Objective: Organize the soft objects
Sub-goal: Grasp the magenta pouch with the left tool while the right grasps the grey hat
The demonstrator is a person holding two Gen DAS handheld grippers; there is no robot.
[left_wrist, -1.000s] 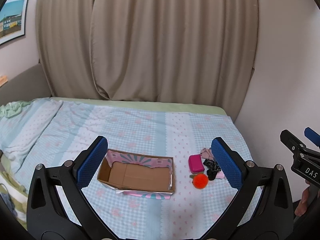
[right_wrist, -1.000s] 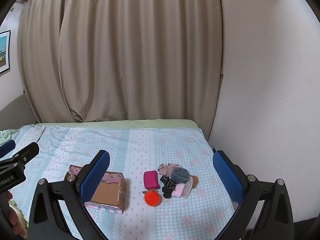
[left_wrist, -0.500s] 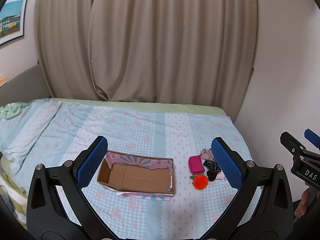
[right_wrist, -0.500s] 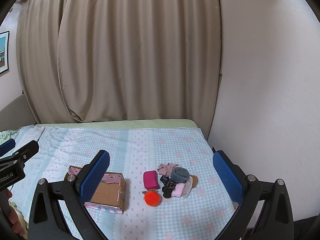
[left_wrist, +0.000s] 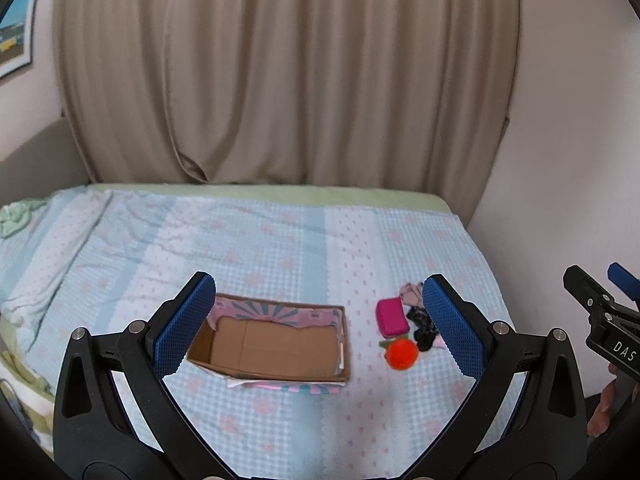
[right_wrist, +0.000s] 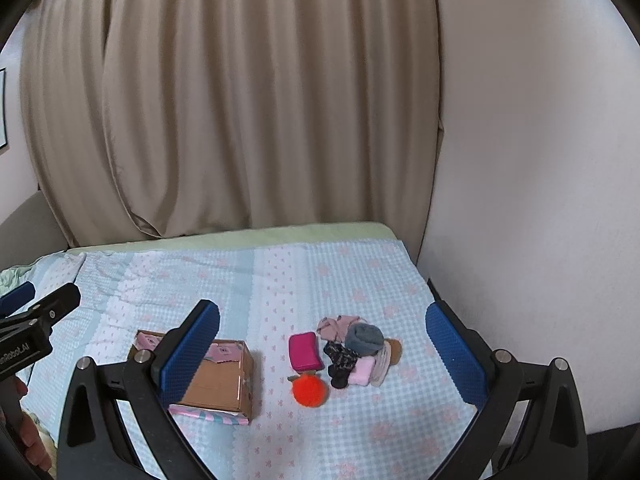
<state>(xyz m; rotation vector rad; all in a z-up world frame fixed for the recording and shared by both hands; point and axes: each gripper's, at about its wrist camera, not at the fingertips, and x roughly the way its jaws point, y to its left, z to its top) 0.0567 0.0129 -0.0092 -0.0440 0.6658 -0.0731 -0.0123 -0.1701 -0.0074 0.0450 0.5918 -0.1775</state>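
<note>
Nothing sorted: the open brown cardboard box (left_wrist: pixel 272 346) sits empty; the heap of small soft items (right_wrist: pixel 352 354) lies beside it. Left gripper (left_wrist: pixel 316 324) and right gripper (right_wrist: pixel 324 354) spread wide, empty-handed.

The left gripper (left_wrist: pixel 318 326) is held above the bed (left_wrist: pixel 280 248) with its blue-padded jaws spread wide. The right gripper (right_wrist: pixel 322 354) is likewise held raised over the bed, jaws parted wide, nothing being gripped between either pair.
</note>
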